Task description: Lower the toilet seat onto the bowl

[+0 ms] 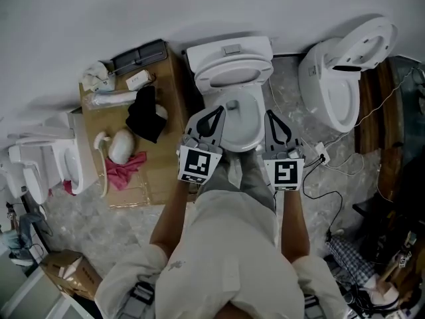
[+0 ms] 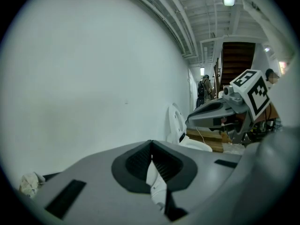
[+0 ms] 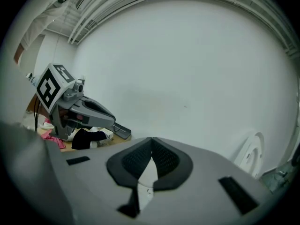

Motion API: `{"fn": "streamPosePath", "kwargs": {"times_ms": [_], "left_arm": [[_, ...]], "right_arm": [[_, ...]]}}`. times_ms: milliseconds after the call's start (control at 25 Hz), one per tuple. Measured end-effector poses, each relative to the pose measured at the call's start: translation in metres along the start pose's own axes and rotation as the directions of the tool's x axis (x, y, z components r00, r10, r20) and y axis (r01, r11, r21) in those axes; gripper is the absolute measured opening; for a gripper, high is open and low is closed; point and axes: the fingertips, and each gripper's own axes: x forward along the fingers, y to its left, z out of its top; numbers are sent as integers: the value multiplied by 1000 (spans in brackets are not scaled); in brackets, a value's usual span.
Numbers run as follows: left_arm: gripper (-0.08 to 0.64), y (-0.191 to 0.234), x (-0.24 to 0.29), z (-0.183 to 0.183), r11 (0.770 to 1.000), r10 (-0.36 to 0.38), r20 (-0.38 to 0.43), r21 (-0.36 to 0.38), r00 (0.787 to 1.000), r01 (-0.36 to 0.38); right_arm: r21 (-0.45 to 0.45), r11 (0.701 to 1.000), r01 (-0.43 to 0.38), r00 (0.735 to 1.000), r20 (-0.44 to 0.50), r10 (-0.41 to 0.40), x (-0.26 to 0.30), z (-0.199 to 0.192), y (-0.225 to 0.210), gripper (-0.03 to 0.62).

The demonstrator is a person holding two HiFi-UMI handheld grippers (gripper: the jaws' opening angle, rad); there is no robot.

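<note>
In the head view the white toilet (image 1: 231, 52) stands against the wall. Its seat (image 1: 232, 73) is raised and leans back toward the tank, over the open bowl (image 1: 240, 126). My left gripper (image 1: 215, 111) hovers at the bowl's left rim and my right gripper (image 1: 271, 115) at its right rim; both are shut and hold nothing. In the left gripper view the left gripper's (image 2: 151, 145) jaws meet at the tips, with the right gripper (image 2: 220, 112) beside them. The right gripper view shows the right gripper's (image 3: 151, 142) jaws shut, and the left gripper (image 3: 79, 108).
A cardboard sheet (image 1: 166, 171) on the left carries a black cloth (image 1: 146, 115), a pink cloth (image 1: 126, 168) and white items. A second toilet (image 1: 339, 78) with raised lid stands at right, another toilet (image 1: 46, 165) at far left. Cables (image 1: 332, 171) trail on the floor.
</note>
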Motion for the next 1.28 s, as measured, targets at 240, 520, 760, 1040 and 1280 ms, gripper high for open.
{"fn": "streamPosePath", "kwargs": {"times_ms": [240,520,760,1040,1280], "left_arm": [[14,12,25,-15,999,53,-25,1,998,-53],[15,27,54,-28,991,132,-62,-22,989,-133],[17,36,76,-45,984,171,-97,-39,980,-175],[26,47,96,-62,978,194,-128,-47,973,-201],[37,57,111,-72,975,209,-149,-45,966,-218]], "right_arm": [[-18,998,-56,998,0,56,31,-17,-12,18],[-41,989,-144,990,-19,143,65,-36,-25,26],[-72,976,-205,978,-46,202,91,-54,-33,32],[-108,959,-263,964,-65,257,121,-69,-33,37],[-118,951,-287,956,-104,276,142,-90,-37,46]]}}
